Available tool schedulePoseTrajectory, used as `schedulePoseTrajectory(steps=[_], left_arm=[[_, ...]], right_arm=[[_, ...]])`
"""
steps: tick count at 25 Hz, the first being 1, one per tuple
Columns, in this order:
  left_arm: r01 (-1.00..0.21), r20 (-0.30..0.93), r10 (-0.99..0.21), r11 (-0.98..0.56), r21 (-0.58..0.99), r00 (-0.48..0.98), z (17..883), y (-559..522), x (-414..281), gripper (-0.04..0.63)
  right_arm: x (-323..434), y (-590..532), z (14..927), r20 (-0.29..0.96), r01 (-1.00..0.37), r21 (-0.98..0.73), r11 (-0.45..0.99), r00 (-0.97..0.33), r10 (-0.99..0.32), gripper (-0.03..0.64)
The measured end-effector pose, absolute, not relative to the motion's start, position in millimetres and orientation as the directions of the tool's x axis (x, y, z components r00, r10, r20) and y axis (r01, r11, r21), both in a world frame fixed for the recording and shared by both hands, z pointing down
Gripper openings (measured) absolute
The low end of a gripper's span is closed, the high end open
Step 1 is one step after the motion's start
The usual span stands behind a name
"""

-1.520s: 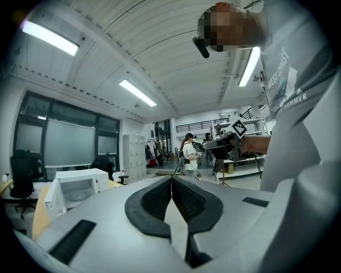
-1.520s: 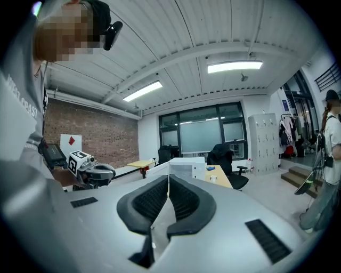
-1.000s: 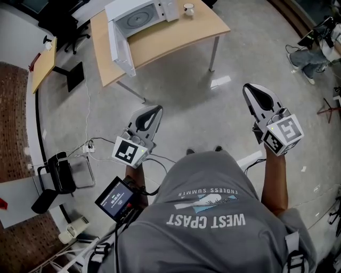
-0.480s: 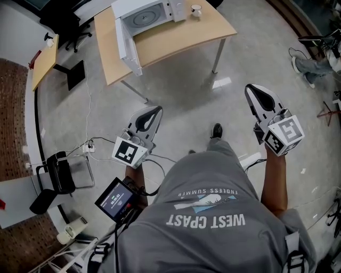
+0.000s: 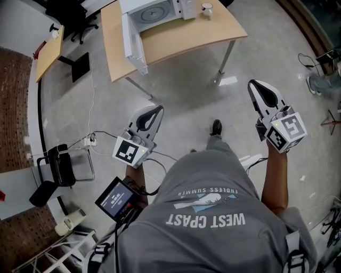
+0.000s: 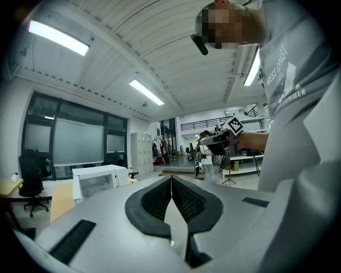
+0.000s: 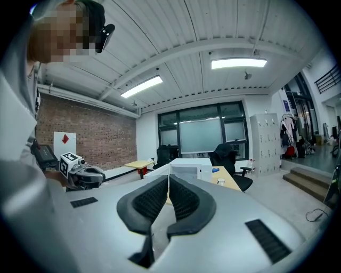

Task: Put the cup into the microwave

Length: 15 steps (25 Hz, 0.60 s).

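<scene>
A small white cup stands on the wooden table just right of the white microwave, whose door hangs open to the left. In the right gripper view the cup and microwave show far ahead. Both grippers hang over the floor, well short of the table. My left gripper is shut with nothing in it, its pads meeting at the tip. My right gripper is shut and empty too, and points toward the microwave.
Concrete floor lies between me and the table, with a table leg and a cable running across it. A black office chair stands at the left, and a second desk at the far left. A person stands in the distance.
The table, microwave and cup have drawn nearer and slid right in the head view as I walk toward them. Both grippers moved forward, still shut.
</scene>
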State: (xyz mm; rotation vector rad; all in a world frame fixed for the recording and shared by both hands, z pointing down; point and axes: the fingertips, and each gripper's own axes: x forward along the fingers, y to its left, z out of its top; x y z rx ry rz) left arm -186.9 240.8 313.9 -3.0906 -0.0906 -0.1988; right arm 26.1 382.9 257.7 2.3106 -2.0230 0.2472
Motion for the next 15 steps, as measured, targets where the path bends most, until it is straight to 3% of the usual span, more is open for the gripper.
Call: schedulePoseTrajectory(steps=[15], left_arm=[[-0.003,0.145,-0.013,-0.998,-0.065,0.989,308,222,-91,0.021]], right_arm=[[129,341,263,0.143,-0.995,-0.088,-0.052,0.039,-0.989,0.02]])
